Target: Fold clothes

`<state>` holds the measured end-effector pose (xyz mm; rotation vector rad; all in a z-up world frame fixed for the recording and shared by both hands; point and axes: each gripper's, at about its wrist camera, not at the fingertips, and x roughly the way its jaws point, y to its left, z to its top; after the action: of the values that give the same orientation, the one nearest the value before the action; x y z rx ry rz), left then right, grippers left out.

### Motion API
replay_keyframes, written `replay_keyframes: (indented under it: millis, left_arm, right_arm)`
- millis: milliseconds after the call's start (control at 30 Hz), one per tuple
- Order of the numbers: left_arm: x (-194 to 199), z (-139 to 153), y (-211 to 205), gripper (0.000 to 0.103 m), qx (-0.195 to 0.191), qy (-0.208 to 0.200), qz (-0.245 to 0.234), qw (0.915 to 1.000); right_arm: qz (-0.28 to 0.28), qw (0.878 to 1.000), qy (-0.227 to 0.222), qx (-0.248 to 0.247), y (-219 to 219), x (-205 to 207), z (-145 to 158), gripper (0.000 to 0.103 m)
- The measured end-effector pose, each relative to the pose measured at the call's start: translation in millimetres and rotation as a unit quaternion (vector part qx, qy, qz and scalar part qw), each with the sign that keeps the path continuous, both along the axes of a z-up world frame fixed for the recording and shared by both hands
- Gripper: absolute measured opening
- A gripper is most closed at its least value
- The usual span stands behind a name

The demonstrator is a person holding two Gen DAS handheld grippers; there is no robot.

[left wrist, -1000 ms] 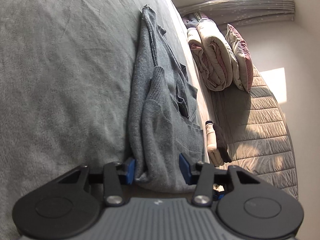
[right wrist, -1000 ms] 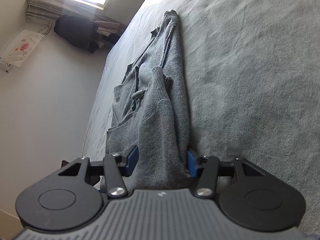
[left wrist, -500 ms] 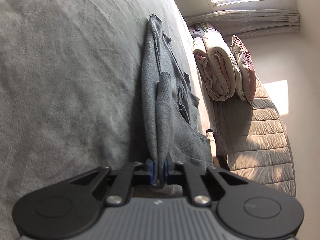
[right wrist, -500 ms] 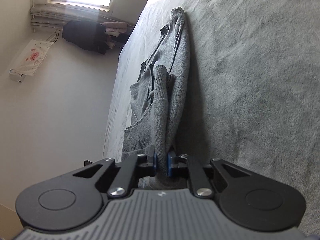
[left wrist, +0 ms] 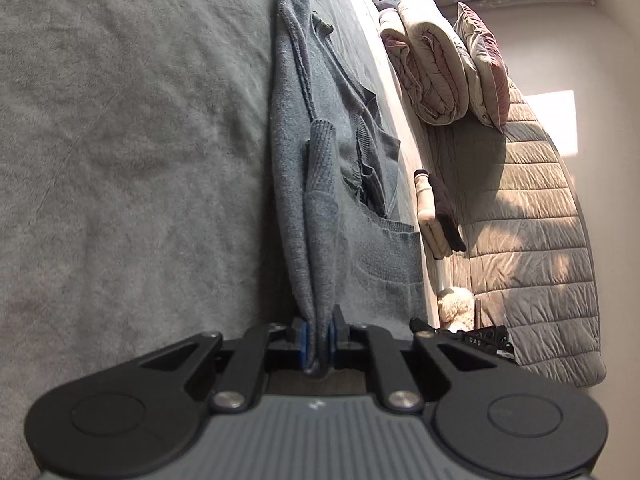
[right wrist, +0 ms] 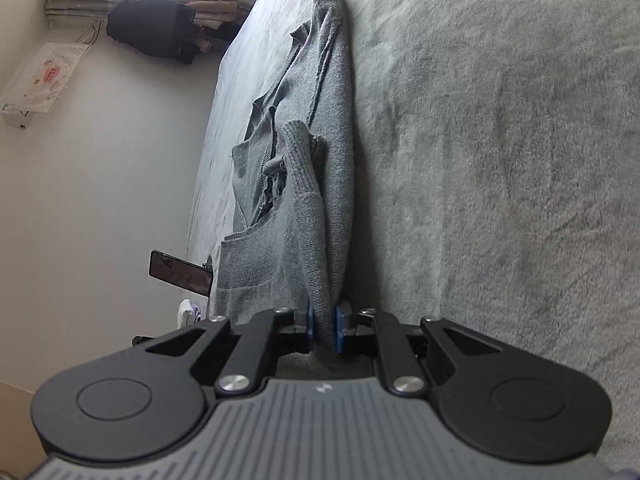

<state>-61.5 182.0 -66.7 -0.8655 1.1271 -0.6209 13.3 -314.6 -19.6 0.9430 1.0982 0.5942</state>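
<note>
Sweater (left wrist: 316,216) near blanket (left wrist: 120,140) edge; wide blanket beyond

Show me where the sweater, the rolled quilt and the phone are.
sweater (left wrist: 384,276): left wrist view, ribbed hem.
rolled quilt (left wrist: 436,68): left wrist view, middle of the roll.
phone (right wrist: 178,274): right wrist view, dark screen.

Both wrist fisheyes are sitting low and close over the bed (left wrist: 120,160), looking forward and slightly down past their own jaws. Both are sharing the grey sweater (left wrist: 320,208) (right wrist: 320,184). The left view is also taking in rolled bedding (left wrist: 432,72); the right a window wall.
</note>
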Motion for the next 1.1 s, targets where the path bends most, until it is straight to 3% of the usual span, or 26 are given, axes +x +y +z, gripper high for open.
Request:
replay_keyframes:
  millis: [167, 267, 333, 433, 533, 633, 733, 833, 933, 1067, 1100]
  left_arm:
    - [2.5, 4.3, 0.5, 0.019, 0.036, -0.021, -0.028, 0.9987]
    - [4.2, 19.0, 5.8, 0.038, 0.055, -0.058, -0.023, 0.9965]
    - [7.5, 26.5, 11.9, 0.04, 0.055, -0.076, -0.005, 0.9956]
    - [11.6, 36.1, 13.4, 0.039, 0.054, -0.108, 0.027, 0.9923]
    - [16.8, 49.0, -3.1, 0.034, 0.096, -0.163, 0.031, 0.9814]
    - [23.1, 52.9, -23.3, 0.028, 0.131, -0.199, 0.028, 0.9709]
    - [27.0, 53.4, -43.4, 0.027, 0.167, -0.242, 0.032, 0.9552]
    - [29.1, 48.5, -60.9, 0.027, 0.204, -0.285, 0.037, 0.9357]
    - [36.4, 39.8, -67.8, 0.027, 0.232, -0.291, 0.023, 0.9279]
    - [37.6, 29.0, -64.3, 0.027, 0.252, -0.303, 0.015, 0.9191]
    - [36.6, 26.6, -63.6, 0.027, 0.253, -0.308, 0.012, 0.9172]
  right_arm:
    - [0.017, 0.999, -0.024, -0.038, 0.4, 10.7, 0.1, 0.018]
    - [0.017, 0.996, -0.051, -0.065, -2.1, 19.1, 15.9, 0.039]
    - [0.005, 0.994, -0.075, -0.085, -5.6, 18.7, 24.0, 0.052]
    - [-0.023, 0.987, -0.108, -0.118, -15.8, 21.7, 27.4, 0.052]
    - [-0.033, 0.972, -0.159, -0.172, 2.0, 27.7, 33.0, 0.049]
    - [-0.037, 0.946, -0.224, -0.23, 24.4, 28.9, 37.9, 0.045]
    - [-0.048, 0.915, -0.294, -0.272, 46.0, 26.9, 42.3, 0.045]
    - [-0.044, 0.894, -0.335, -0.294, 62.3, 30.6, 42.8, 0.044]
    - [-0.021, 0.872, -0.358, -0.333, 81.1, 38.5, 38.5, 0.038]
    - [-0.009, 0.875, -0.338, -0.347, 84.3, 55.5, 20.4, 0.037]
    - [-0.01, 0.876, -0.329, -0.353, 83.4, 60.4, 14.0, 0.03]
